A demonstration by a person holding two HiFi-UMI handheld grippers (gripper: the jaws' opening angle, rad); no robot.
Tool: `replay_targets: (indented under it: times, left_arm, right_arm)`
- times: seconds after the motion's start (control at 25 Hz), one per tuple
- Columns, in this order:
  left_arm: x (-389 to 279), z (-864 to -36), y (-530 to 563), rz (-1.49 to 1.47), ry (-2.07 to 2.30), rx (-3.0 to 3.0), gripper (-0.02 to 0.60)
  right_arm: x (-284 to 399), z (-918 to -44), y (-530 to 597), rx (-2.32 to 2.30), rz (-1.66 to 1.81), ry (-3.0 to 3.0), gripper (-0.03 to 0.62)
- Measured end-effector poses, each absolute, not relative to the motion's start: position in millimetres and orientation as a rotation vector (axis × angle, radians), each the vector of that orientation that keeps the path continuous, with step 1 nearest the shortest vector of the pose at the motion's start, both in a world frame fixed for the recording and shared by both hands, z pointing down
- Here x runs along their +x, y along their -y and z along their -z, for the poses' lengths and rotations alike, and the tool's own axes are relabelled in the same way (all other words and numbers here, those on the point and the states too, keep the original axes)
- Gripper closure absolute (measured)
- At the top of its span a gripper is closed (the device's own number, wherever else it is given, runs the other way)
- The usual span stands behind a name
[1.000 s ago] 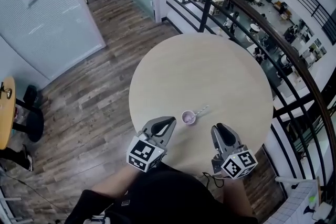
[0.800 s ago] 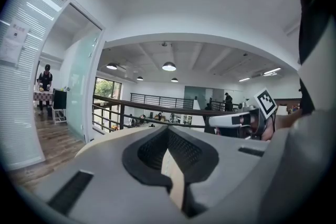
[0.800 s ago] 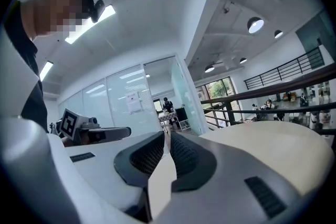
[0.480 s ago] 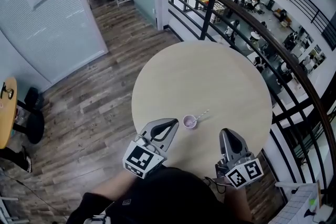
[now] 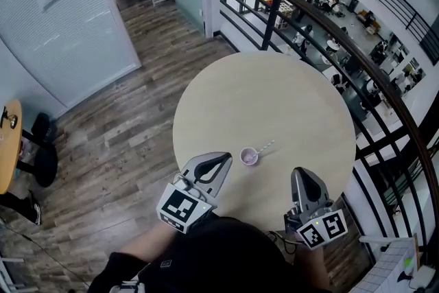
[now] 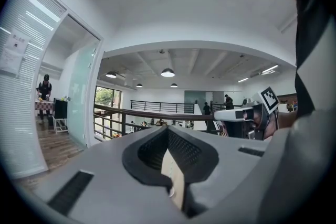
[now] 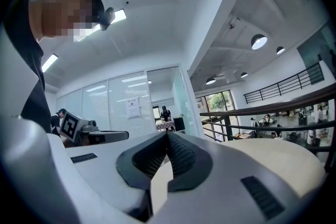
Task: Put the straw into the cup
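1. Nearest the person, the left gripper (image 5: 225, 157) hangs over the near edge of the round table (image 5: 274, 92). Its jaws are clenched tip to tip with nothing between them.
2. The right gripper (image 5: 300, 172) is beside it at the same edge, also pressed together and empty.
3. Just past the 2 grippers and roughly between them, the small purple cup (image 5: 248, 156) stands upright on the table. It is too small in the head view to show what it contains.
4. The pale straw (image 5: 266, 146) slants from the cup's rim toward the far right. It meets the rim, but it cannot be told whether its near end sits inside the cup or only lies against it.
5. If the straw is still outside, the step likely needs 1 gripper to open and pinch the straw near its free far end. That gripper would then tip the straw upright and lower it in slowly.
6. The cup looks light, so the other gripper should probably steady its wall to keep it from sliding or toppling.
7. Beyond the table curves a dark railing (image 5: 322, 17).
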State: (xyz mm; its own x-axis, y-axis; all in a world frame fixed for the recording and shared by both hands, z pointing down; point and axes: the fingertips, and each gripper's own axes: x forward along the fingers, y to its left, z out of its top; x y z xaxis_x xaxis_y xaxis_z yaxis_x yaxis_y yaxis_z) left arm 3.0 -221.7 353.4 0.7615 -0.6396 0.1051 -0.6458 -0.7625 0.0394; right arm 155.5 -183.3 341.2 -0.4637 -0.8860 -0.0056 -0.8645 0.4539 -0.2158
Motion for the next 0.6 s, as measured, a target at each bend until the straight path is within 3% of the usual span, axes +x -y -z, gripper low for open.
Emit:
replay_targets:
  times: [0.6]
  left_arm:
    - [-4.4, -358.5, 218.2, -0.114, 1.078, 2.852, 0.575]
  right_arm:
    - [150.9, -342.8, 180.6, -1.595, 0.265, -2.615, 0.575]
